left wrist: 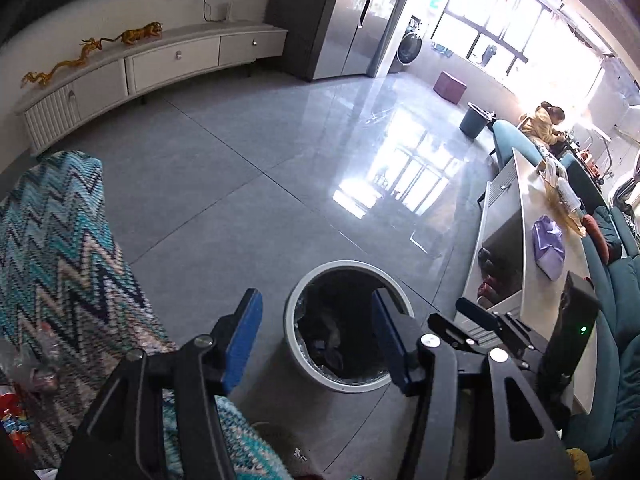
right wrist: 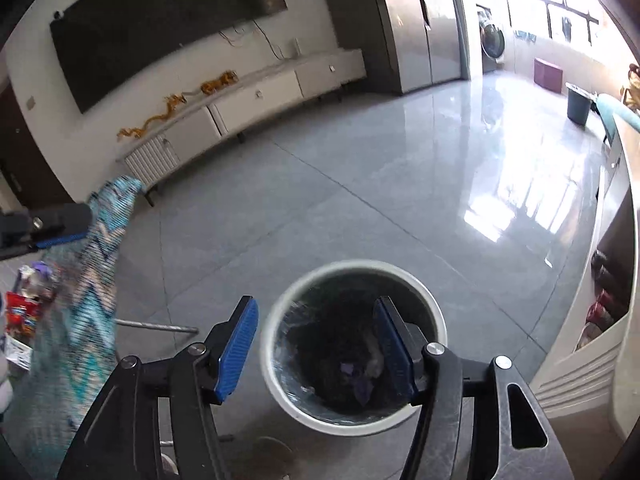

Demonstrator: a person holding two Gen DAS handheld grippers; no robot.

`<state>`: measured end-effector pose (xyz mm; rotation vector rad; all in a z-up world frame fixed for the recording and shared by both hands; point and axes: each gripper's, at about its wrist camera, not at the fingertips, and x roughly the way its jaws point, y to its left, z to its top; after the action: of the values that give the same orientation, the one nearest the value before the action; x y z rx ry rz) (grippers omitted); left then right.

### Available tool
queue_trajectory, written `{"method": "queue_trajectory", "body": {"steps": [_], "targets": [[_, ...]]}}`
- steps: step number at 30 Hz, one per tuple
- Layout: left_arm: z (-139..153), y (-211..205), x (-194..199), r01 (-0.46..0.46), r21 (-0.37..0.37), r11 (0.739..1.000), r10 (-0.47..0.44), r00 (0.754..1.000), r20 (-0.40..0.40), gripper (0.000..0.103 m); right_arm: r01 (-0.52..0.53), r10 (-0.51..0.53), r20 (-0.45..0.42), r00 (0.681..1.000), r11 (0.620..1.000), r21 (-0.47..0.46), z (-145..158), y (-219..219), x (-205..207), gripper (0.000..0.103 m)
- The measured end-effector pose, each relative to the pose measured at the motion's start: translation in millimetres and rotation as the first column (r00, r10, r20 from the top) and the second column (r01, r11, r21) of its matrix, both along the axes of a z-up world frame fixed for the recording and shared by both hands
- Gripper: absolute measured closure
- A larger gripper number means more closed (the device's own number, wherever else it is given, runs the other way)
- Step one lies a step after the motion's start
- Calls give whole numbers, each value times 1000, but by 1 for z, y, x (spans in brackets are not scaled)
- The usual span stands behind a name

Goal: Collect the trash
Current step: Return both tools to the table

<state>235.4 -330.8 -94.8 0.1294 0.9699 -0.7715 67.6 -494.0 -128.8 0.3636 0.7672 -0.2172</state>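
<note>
A round white trash bin [left wrist: 306, 360] with a dark liner stands on the grey tile floor; it also shows in the right wrist view [right wrist: 276, 368], with purple and dark scraps inside [right wrist: 360, 376]. My left gripper [left wrist: 318, 340] is open and empty, above the bin's near side. My right gripper [right wrist: 316, 344] is open and empty over the bin; its body shows in the left wrist view [left wrist: 492, 332]. A crumpled purple bag [left wrist: 548, 240] lies on the long white table [left wrist: 520, 200]. Red wrappers [right wrist: 20, 316] and clear plastic [left wrist: 32, 360] lie at the left.
A zigzag-patterned cloth [left wrist: 60, 248] covers furniture at the left. A white TV cabinet [left wrist: 160, 64] lines the far wall. A teal sofa [left wrist: 616, 288] sits right of the table. A grey bucket [left wrist: 474, 120] and a seated person [left wrist: 546, 120] are far right.
</note>
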Motion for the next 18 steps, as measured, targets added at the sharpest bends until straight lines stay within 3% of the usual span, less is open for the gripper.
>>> {"method": "queue_trajectory", "body": {"steps": [10,18], "targets": [[72,117,-40,-87,-21,996,89,975,201,49,-132,148,179,973,987,-95,97,88,-13,45],[103,246,-60,-249,-53,967,253,915,314,44,-230,267,231,936,957,-176,140,153,-14,45]]}}
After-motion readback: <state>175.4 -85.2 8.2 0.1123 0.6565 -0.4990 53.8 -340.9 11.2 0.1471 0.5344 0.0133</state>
